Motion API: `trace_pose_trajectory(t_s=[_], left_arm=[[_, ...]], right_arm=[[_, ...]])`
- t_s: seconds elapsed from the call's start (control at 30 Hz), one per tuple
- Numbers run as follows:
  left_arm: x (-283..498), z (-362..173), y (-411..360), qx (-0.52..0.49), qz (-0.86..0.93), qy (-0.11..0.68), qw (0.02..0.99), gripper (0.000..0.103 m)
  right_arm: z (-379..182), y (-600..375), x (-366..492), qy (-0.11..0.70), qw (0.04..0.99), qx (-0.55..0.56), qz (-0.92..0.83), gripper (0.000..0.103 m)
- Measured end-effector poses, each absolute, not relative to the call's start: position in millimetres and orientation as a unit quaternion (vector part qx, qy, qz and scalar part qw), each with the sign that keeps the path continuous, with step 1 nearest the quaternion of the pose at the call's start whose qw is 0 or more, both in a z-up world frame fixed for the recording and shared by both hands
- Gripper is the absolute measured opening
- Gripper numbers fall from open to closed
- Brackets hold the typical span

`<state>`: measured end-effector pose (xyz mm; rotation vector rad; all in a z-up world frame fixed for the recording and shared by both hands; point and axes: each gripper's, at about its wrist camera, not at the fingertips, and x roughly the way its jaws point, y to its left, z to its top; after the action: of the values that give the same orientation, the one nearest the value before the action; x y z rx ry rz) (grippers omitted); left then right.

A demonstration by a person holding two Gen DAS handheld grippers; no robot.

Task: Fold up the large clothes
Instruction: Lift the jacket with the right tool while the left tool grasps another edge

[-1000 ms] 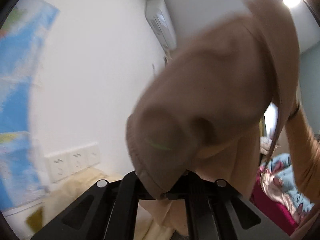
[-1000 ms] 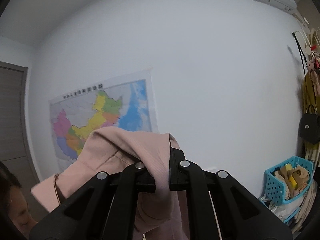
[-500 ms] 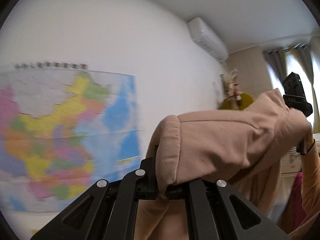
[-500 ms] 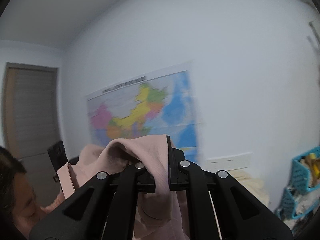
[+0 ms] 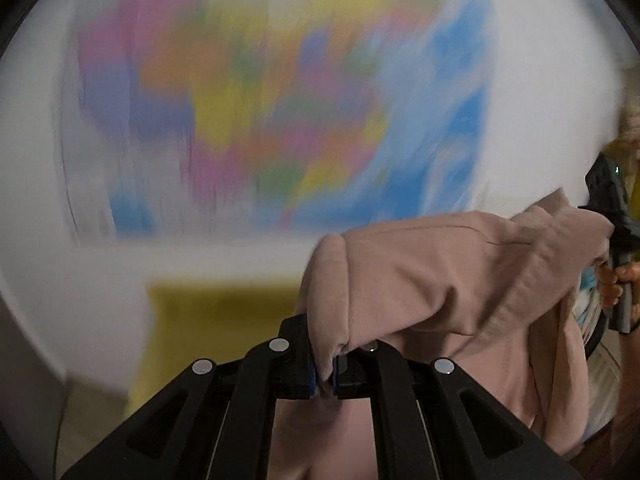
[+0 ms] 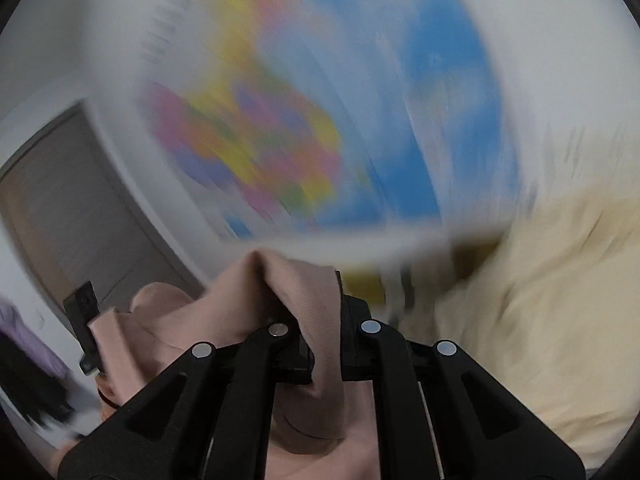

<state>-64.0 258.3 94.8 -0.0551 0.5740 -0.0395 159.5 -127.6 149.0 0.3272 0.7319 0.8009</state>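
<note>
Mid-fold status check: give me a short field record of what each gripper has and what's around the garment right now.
garment: pink sweatshirt, bunched, hanging between the two grippers
left gripper: shut on a thick edge of the sweatshirt
right gripper: shut on a ribbed fold of the sweatshirt
backdrop: wall map, heavily blurred in both views
surface nearby: cream bedding, to the right in the right wrist view
door: grey-brown door, at left in the right wrist view
image quality: strong motion blur, fine detail unreadable

Left wrist view looking along its fingers at a blurred wall map (image 5: 280, 96), right wrist view tilted toward the same map (image 6: 304, 120), both close behind a shared pink garment (image 5: 460, 272).
</note>
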Motion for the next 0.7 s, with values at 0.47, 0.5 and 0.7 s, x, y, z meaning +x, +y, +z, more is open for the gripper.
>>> trace_pose_trajectory(t_s=[0.47,0.5,0.7], left_arm=[[106.9,-76.2,351.3,-0.151,0.025,0.500,0.852,0.045],[110.7,-72.6,354.6,-0.162,0.031,0.506,0.847,0.050],[89.9,-32.0,345.3,-0.142,-0.040,0.424,0.894,0.073]], right_arm=[[-35.0,-72.2,306.8,0.534,0.782,0.187,0.262,0.020],[-33.3,-68.8,306.2,0.537,0.790,0.162,0.249,0.030],[13.5,-63.5,265.8,0.463,0.851,0.061,0.240,0.082]])
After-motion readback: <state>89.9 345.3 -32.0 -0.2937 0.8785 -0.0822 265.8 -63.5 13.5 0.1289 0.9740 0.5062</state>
